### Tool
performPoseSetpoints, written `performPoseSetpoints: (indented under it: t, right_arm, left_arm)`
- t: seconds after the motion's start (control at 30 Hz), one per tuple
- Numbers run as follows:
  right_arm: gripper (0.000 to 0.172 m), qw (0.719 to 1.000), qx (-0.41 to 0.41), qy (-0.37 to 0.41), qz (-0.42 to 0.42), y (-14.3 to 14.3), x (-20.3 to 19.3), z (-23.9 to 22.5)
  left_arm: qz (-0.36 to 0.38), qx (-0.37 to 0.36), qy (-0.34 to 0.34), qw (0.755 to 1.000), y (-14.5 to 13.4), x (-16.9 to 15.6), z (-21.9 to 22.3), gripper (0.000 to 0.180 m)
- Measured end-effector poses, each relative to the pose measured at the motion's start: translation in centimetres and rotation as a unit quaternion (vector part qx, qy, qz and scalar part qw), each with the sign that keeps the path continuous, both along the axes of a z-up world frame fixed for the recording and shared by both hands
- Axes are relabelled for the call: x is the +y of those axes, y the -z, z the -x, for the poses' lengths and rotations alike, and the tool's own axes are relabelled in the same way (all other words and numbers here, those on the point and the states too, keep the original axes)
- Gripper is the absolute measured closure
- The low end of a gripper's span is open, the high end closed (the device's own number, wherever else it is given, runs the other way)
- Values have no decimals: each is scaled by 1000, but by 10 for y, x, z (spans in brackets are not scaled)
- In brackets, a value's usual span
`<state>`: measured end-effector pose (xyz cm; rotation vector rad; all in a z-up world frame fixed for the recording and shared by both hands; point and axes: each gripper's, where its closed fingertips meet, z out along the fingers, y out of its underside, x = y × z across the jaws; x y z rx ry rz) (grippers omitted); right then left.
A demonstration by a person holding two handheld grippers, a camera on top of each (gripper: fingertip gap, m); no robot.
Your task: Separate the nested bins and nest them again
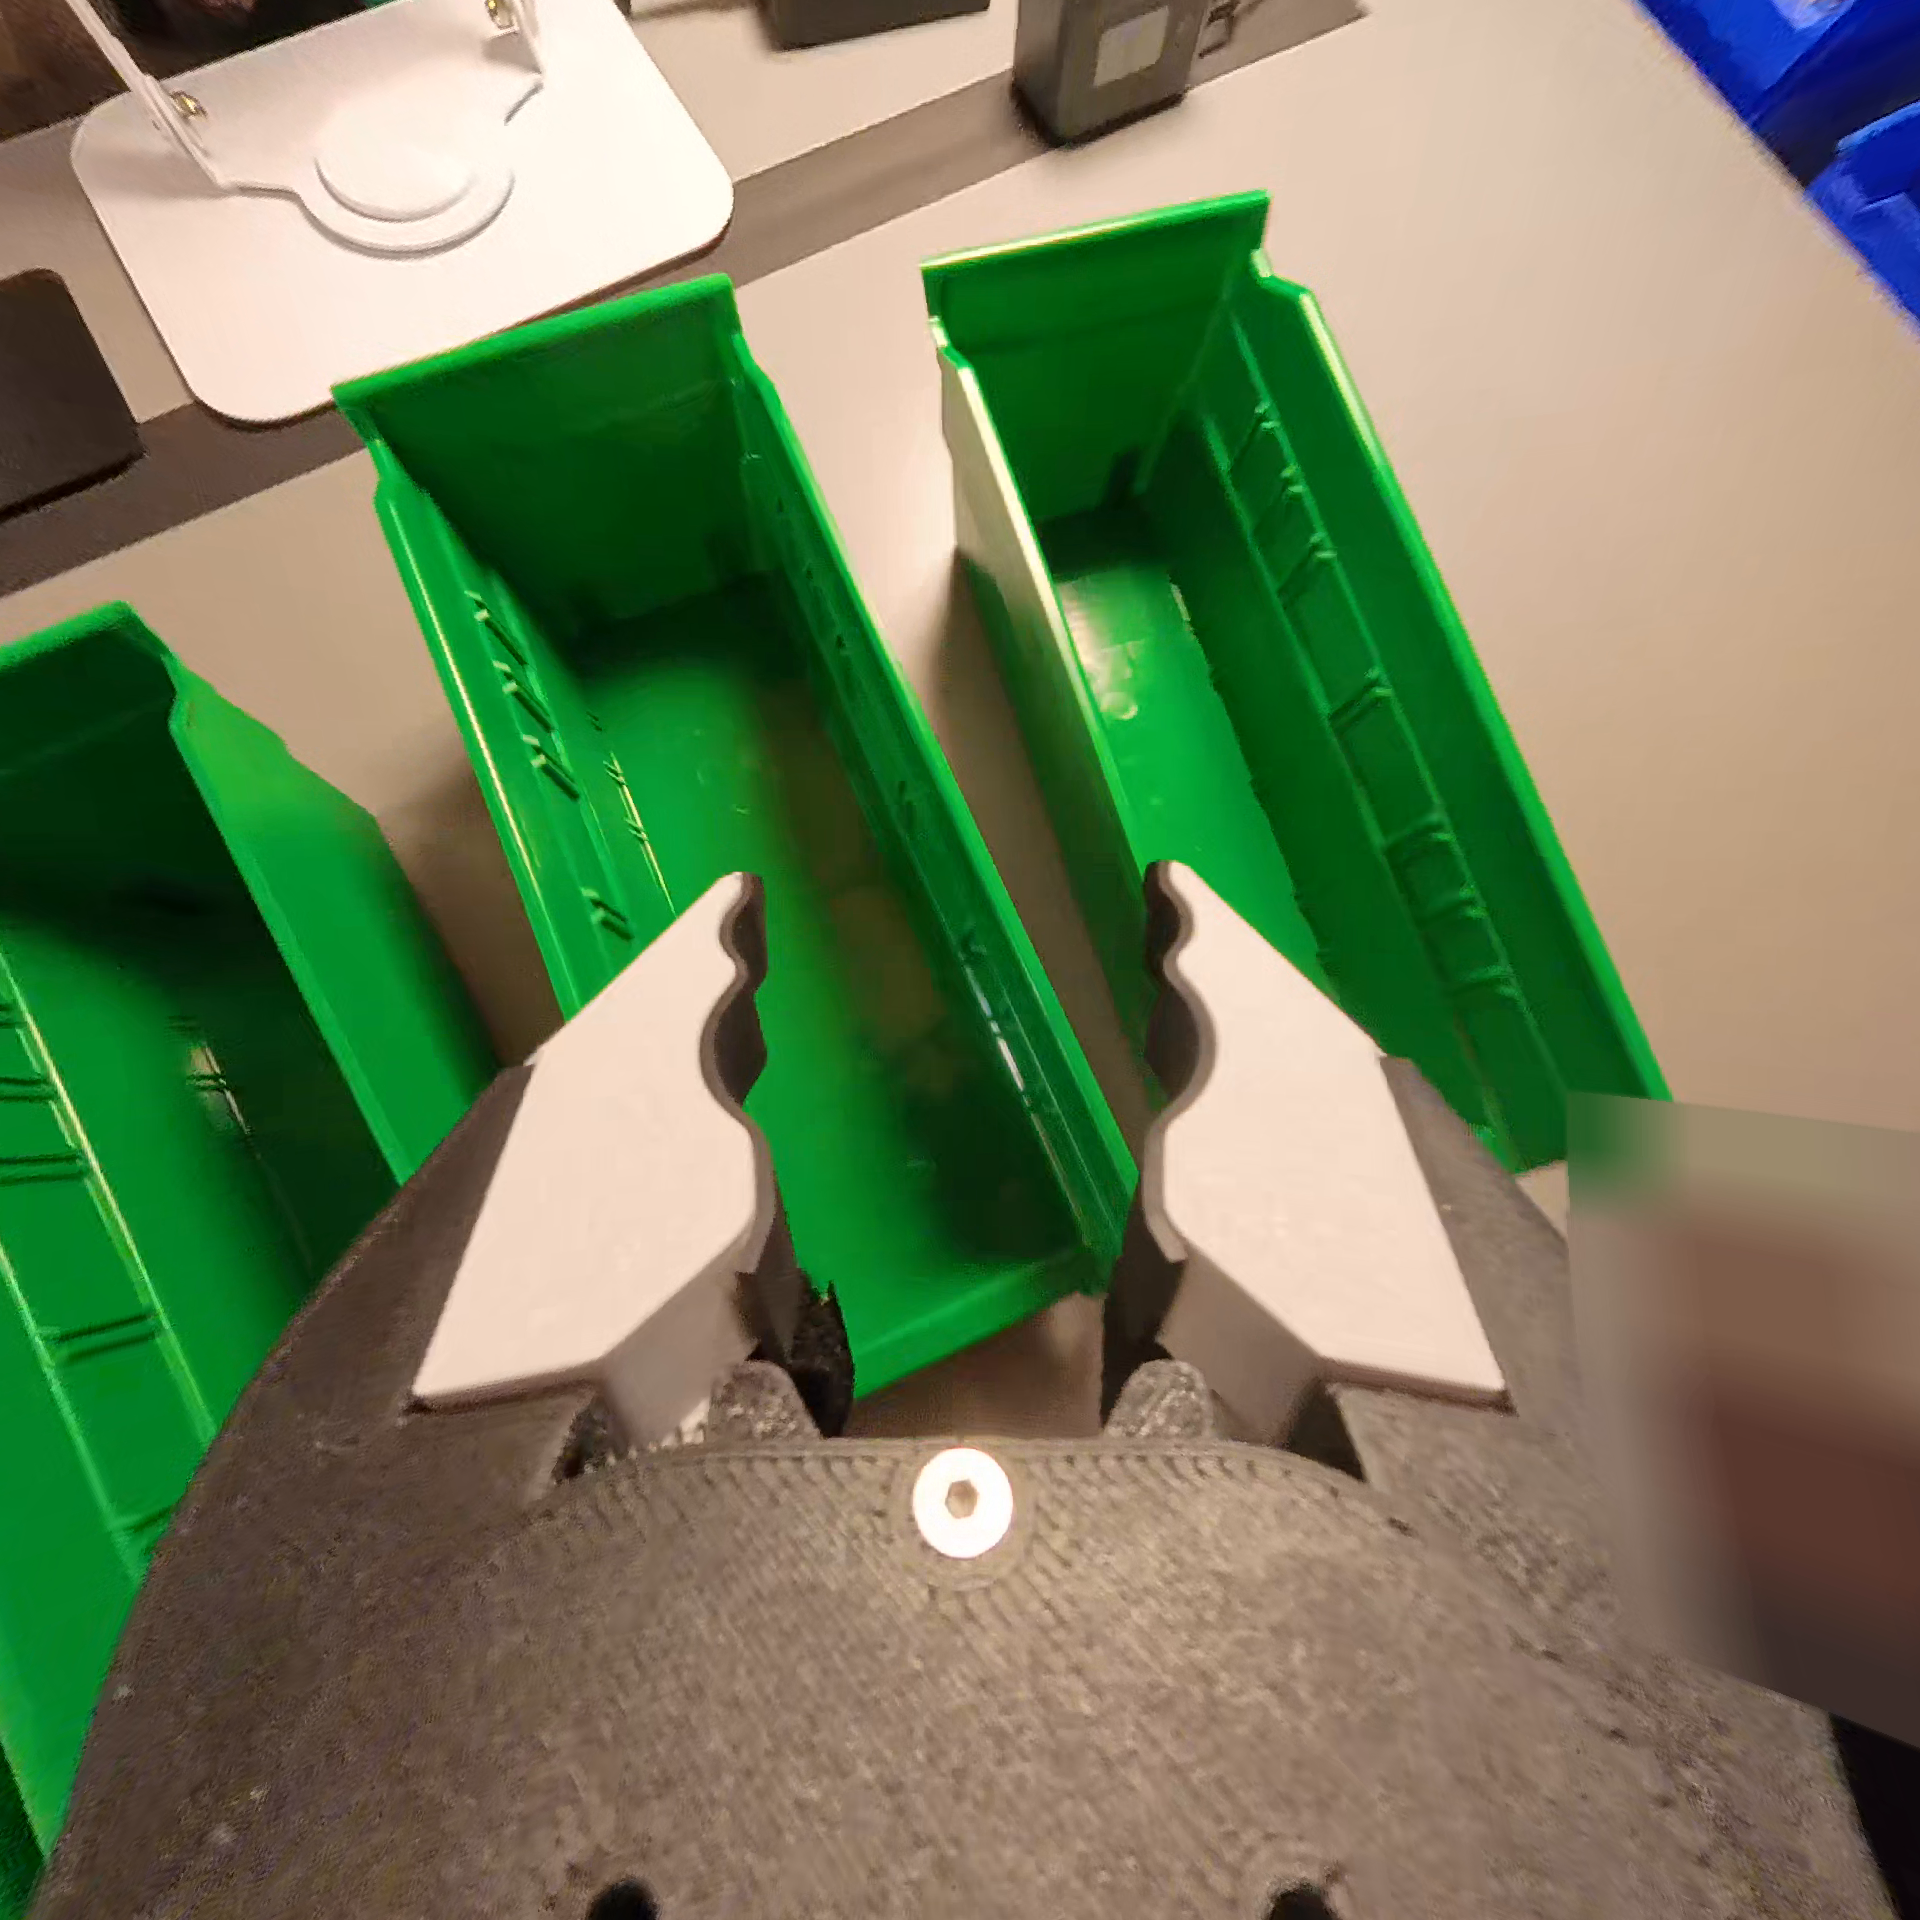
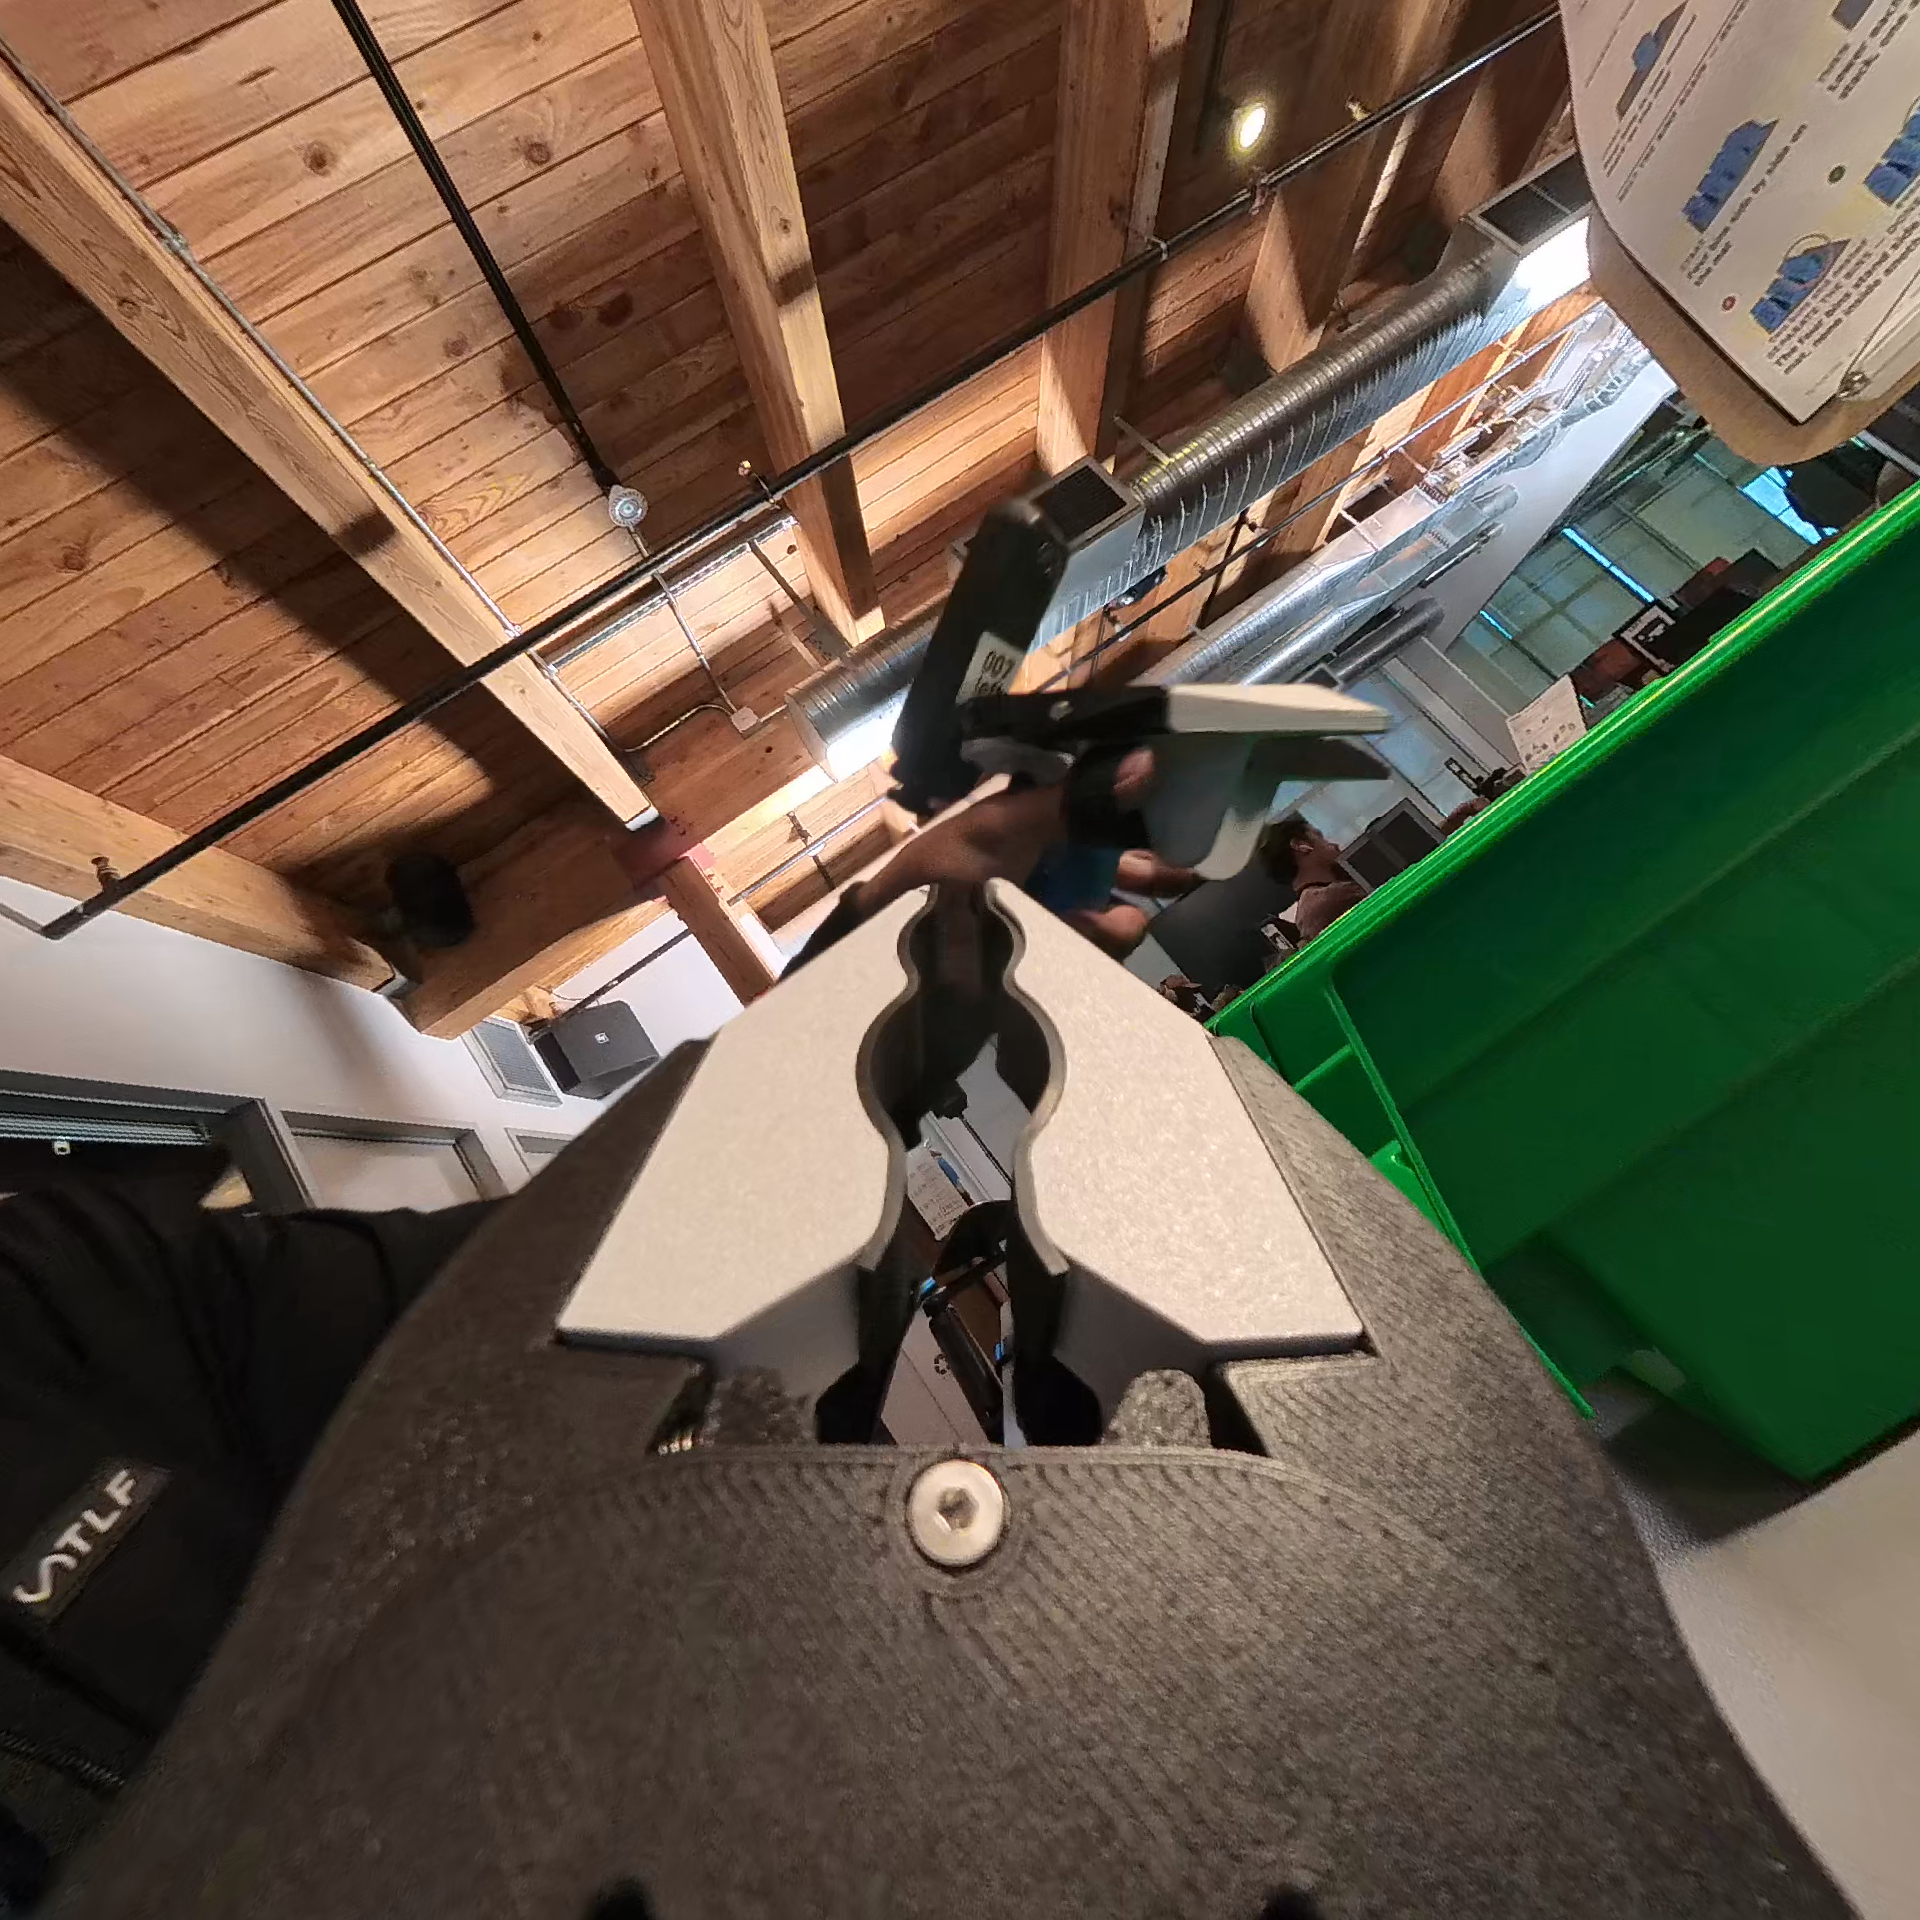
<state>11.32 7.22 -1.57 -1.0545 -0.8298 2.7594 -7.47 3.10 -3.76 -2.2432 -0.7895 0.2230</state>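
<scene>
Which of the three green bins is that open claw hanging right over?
The middle green bin. The left gripper hangs open above its near end; the left bin and the right bin lie off to either side.

We see writing in four places, all in the right wrist view: a small white sticker (image 2: pixel 1000 665) on the other gripper's black body, a pale woven logo patch (image 2: pixel 78 1519) on a black sleeve, an illustrated instruction sheet (image 2: pixel 1766 177) at upper right, and a far poster (image 2: pixel 1545 724), too small to read.
</scene>
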Motion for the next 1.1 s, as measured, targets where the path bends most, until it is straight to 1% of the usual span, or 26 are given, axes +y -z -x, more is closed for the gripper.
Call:
performPoseSetpoints:
  t: [0.07, 0.13, 0.2, 0.3, 0.37, 0.43, 0.5, 0.57, 0.6, 0.63, 0.7, 0.77, 0.83, 0.87, 0.93, 0.97, 1.0, 1.03, 1.1]
  right_arm:
    - [165, 1000, -2, 1, -5, 0, -1, 1]
    - [163, 1000, -7, 4, -12, 1, -3, 2]
    - [158, 999, -15, 19, -33, 3, -5, 4]
    - [152, 992, -30, 82, -95, 7, -2, 6]
    - [144, 982, -43, 131, -131, 10, 6, 7]
    - [138, 967, -60, 178, -173, 13, 15, 9]
    - [132, 945, -80, 224, -224, 18, 23, 12]
    - [117, 918, -114, 259, -279, 28, 30, 18]
    - [113, 904, -134, 263, -308, 35, 30, 23]
    - [105, 893, -156, 261, -332, 42, 29, 28]
    - [97, 881, -185, 250, -355, 52, 26, 36]
    - [93, 869, -228, 241, -368, 65, 28, 45]
    - [94, 856, -275, 223, -376, 80, 29, 54]
    - [98, 850, -295, 218, -378, 87, 32, 57]
    - [111, 839, -312, 231, -381, 91, 43, 61]
    - [127, 834, -316, 252, -376, 89, 53, 60]
    - [148, 829, -319, 270, -371, 88, 63, 58]
    - [156, 824, -325, 286, -366, 88, 73, 55]
    - [159, 818, -330, 300, -364, 87, 85, 50]
  left_arm:
    - [-39, 4, 6, 999, -6, -16, -15, 96]
    - [-72, 25, 2, 997, -7, -40, -27, 94]
    - [-93, 57, -9, 994, -2, -68, -38, 93]
    - [-119, 111, -29, 986, 4, -110, -49, 91]
    - [-135, 150, -45, 978, 5, -137, -52, 90]
    - [-150, 186, -65, 969, 7, -160, -53, 90]
    - [-161, 209, -85, 961, 14, -177, -51, 89]
    - [-167, 211, -96, 958, 27, -184, -49, 87]
    - [-171, 203, -94, 960, 35, -183, -48, 87]
    - [-176, 191, -89, 961, 42, -179, -49, 86]
    - [-186, 178, -83, 963, 52, -170, -48, 87]
    - [-186, 171, -83, 964, 63, -163, -44, 87]
    - [-178, 162, -87, 967, 72, -159, -41, 91]
    - [-176, 162, -88, 967, 72, -158, -40, 90]
    - [-192, 174, -88, 962, 66, -157, -40, 91]
    - [-199, 182, -88, 959, 63, -158, -42, 93]
    - [-209, 190, -89, 955, 59, -160, -43, 94]
    - [-224, 199, -90, 950, 54, -162, -45, 95]
    - [-262, 214, -94, 936, 43, -169, -48, 99]
